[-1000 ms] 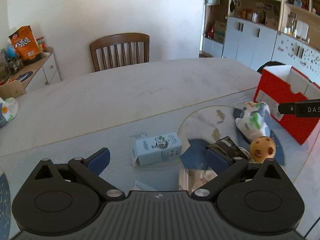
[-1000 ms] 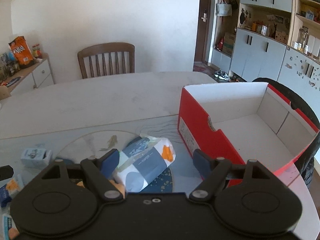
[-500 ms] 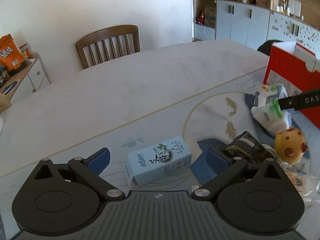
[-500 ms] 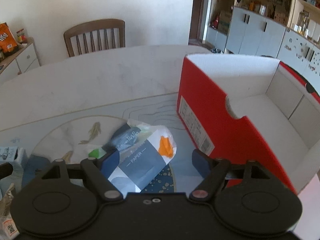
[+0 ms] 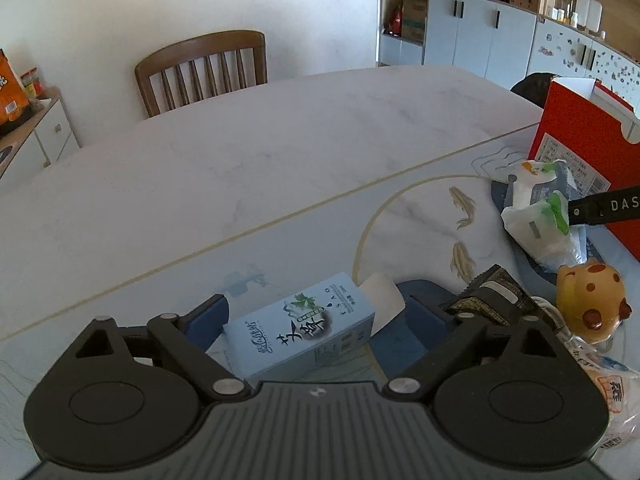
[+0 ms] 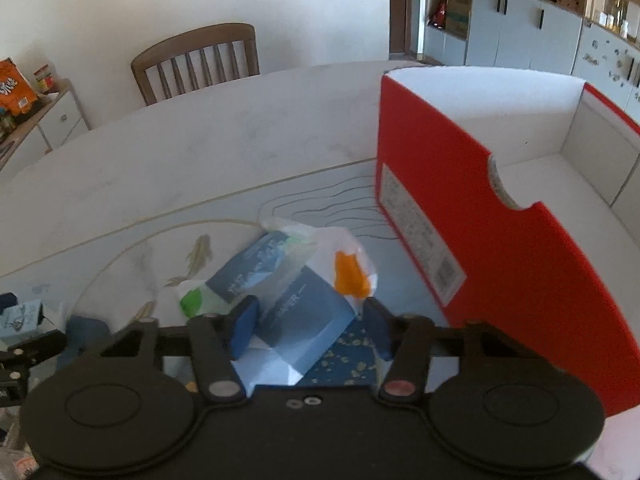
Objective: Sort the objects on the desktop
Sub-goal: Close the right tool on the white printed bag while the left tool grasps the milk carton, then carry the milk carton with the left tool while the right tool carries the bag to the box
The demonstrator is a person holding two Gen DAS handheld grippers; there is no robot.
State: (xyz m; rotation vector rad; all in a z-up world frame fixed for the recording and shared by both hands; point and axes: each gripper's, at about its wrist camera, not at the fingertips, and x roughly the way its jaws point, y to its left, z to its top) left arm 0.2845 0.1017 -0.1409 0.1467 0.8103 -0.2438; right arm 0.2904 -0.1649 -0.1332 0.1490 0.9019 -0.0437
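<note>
One light-blue carton [image 5: 298,330] between the open left hand-held gripper's [image 5: 318,320] fingers.

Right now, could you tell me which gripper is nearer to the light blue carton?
Left. The left gripper straddles the light blue carton; the right gripper is at the tissue pack.

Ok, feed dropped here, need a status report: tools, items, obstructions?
Left tool open around light blue carton. Right tool closing on tissue pack, contact unclear. Red box beside, open.
</note>
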